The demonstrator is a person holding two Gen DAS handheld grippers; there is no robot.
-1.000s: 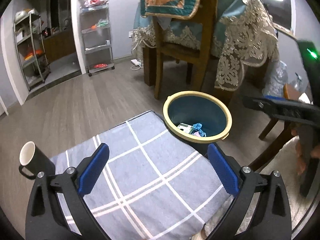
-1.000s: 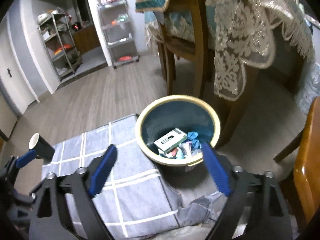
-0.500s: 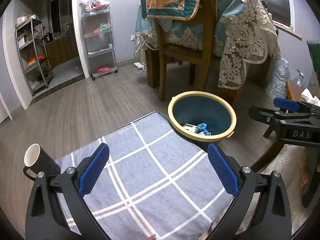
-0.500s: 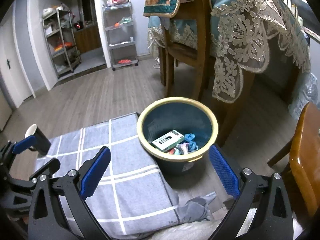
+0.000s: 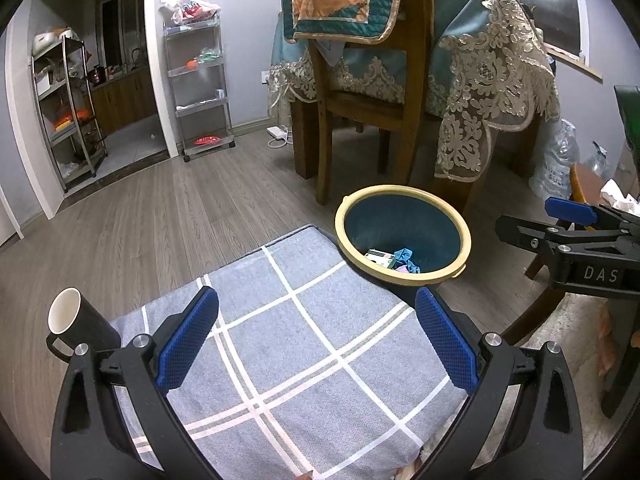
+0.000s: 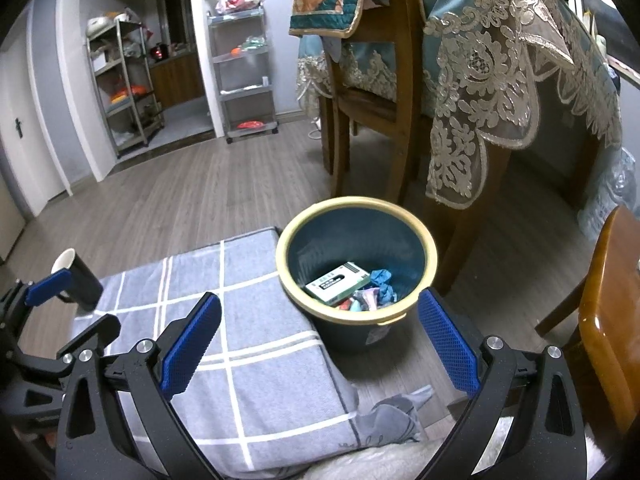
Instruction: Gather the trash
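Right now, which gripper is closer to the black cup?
Left. The left gripper hovers over the checked cushion with the black cup just beside its left finger. The right gripper sits farther away, over by the trash bin.

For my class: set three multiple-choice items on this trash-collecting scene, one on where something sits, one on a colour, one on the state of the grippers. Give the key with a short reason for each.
1. Where does the black mug stand?
A. on the checked grey cushion's far left corner
B. inside the bin
C. on the wooden chair seat

2. What colour is the rim of the trash bin?
A. red
B. pale yellow
C. black

3. How are the two grippers?
A. both shut on trash
B. left shut, right open
C. both open and empty

Key:
1 A: the mug rests at the left corner of the checked grey cushion, well away from the bin.
2 B: a pale yellow ring tops the dark teal wall.
3 C: the left gripper and right gripper show blue pads wide apart with nothing between; the green-and-white box and crumpled scraps already lie in the bin.
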